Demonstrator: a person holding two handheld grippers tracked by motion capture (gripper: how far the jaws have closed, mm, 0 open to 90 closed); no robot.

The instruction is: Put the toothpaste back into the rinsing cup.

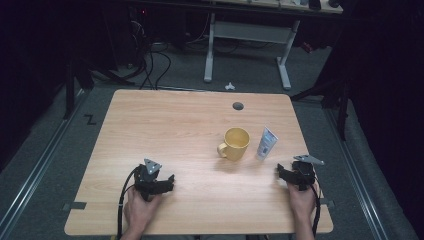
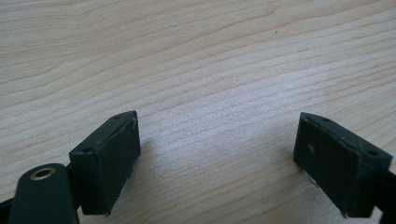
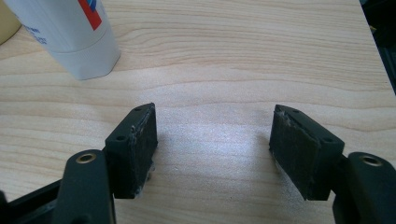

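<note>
Both tools rest low over the desk near its front edge, each held by a hand: the left tool at the left, the right tool at the right, well apart. Each has its jaws spread wide with nothing but bare wood between them, as the left tool and right tool views show. A yellow mug stands right of centre, handle toward the front left. Just beside it on the right stands a white tube, cap down, near the right tool.
</note>
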